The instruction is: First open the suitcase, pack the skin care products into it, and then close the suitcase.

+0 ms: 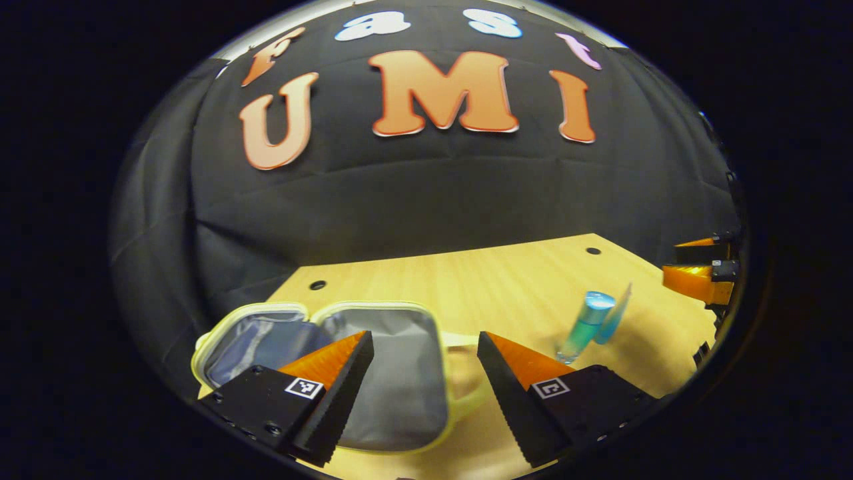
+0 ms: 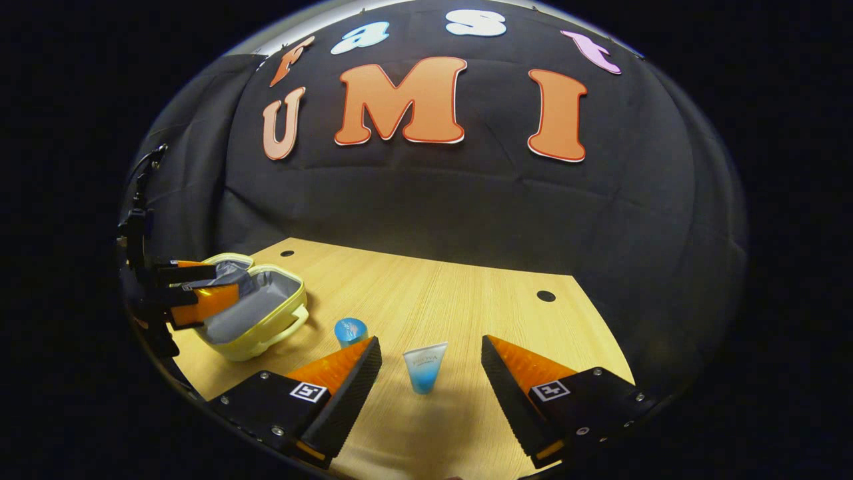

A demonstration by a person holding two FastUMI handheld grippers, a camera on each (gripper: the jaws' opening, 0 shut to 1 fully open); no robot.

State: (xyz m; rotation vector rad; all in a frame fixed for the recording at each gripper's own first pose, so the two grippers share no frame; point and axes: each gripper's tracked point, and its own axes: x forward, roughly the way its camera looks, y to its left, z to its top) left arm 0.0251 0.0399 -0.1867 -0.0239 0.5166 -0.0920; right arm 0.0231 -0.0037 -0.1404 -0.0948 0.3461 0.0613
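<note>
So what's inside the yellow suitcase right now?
Only grey lining shows inside the open suitcase, no bottles yet. The left tongs cover part of the inside, so that bit can't be checked. The blue bottle and tube stand on the table.

Left gripper view: the left gripper [image 1: 424, 363] hangs with jaws spread over the open suitcase [image 1: 393, 373] at lower left of the frame, its grey lining bare and unobstructed. The yellow handle [image 1: 466, 380] juts toward frame centre, between the fingers. The table [image 1: 480, 287] lies open from centre to the far edge. Lower right, a blue bottle [image 1: 585, 325] and a clear tube [image 1: 614, 315] stand close together, narrowing passage there. Right gripper view: the right gripper [image 2: 430, 367] is spread wide, the tube [image 2: 424, 368] upright between its fingers (clear on both sides). The bottle [image 2: 350, 331] stands just left, near the left finger. Bare wood at right of frame.
</note>
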